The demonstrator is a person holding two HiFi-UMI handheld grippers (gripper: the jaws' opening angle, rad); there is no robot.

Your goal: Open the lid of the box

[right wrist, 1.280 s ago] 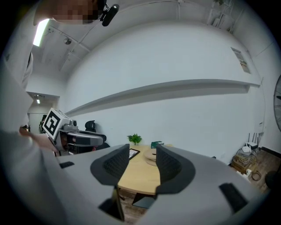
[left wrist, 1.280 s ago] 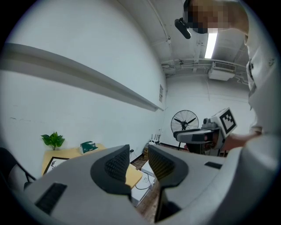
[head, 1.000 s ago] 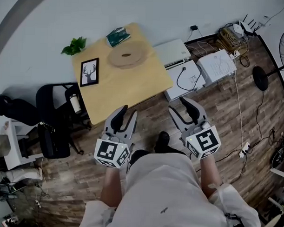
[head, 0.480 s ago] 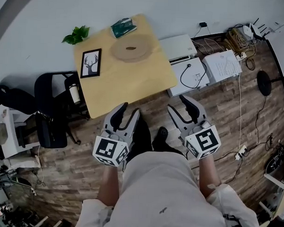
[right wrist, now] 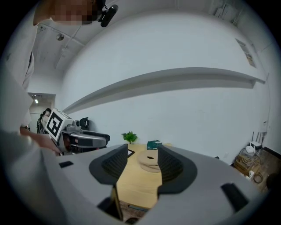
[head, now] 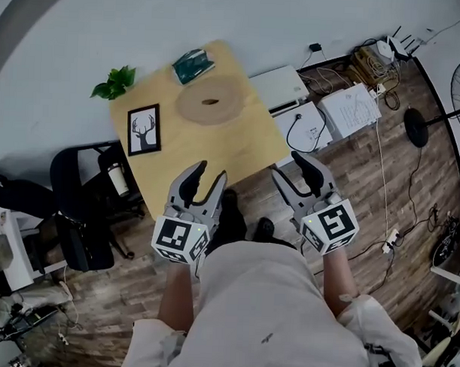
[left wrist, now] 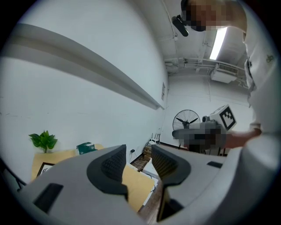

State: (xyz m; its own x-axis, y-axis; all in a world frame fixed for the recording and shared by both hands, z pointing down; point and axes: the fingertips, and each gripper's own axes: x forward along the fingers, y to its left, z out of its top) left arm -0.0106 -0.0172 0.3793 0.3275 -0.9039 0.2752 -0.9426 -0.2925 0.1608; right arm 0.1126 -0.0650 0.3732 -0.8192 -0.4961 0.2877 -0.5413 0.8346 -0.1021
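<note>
The left tongs (head: 206, 177) were spreading wider, with nothing between them. The right tongs (head: 291, 170) were spread wide and opening a bit more, and they held nothing too. Both were up in the air, touching nothing. From above, the left tongs sat by the near edge of the table (head: 242, 145) and the right tongs by its near right corner. The box (head: 195, 104) lay ahead of both, well apart, near the far edge. The left tongs looked nearer, I think, but the right tongs pointed straight at it. The box was round, flat and wooden, so it had no long side. Its lid (head: 225, 97) was on, with a small dark slot (head: 209, 101) in the middle
</note>
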